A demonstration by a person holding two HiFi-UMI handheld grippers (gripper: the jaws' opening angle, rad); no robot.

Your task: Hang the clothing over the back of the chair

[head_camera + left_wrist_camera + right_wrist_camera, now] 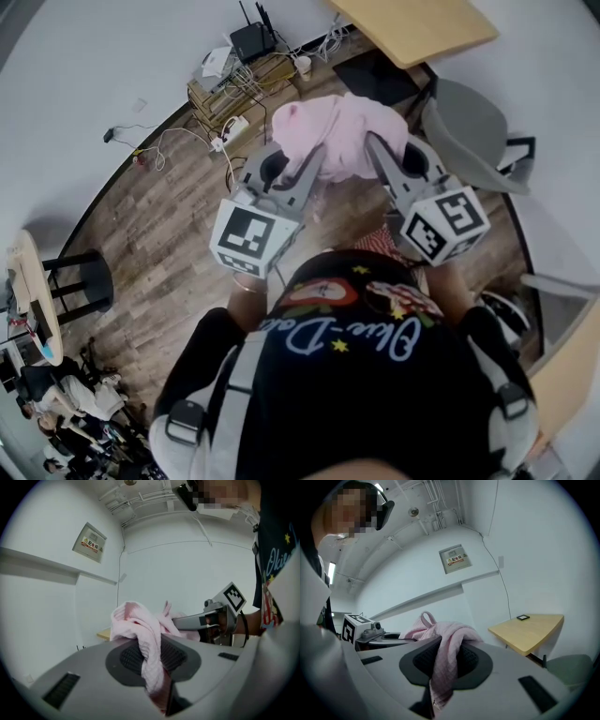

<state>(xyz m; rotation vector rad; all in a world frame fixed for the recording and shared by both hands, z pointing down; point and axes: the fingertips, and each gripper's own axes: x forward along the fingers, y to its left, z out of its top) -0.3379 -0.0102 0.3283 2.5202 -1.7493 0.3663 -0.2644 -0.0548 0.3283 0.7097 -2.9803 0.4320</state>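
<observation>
A pink garment (342, 131) hangs bunched in the air between my two grippers, above the wooden floor. My left gripper (314, 161) is shut on its left part; pink cloth (150, 656) runs down between the jaws in the left gripper view. My right gripper (375, 150) is shut on the other part, with cloth (443, 667) pinched in its jaws. A grey chair (469, 131) stands just right of the garment, its back (448, 129) close to my right gripper; its edge (569, 667) shows low right in the right gripper view.
A light wooden table (412, 26) stands beyond the chair, also seen as a table (529, 630) with a small dark object on it. A low crate with a router and cables (239, 80) sits by the wall. A black stool (84, 281) stands at left.
</observation>
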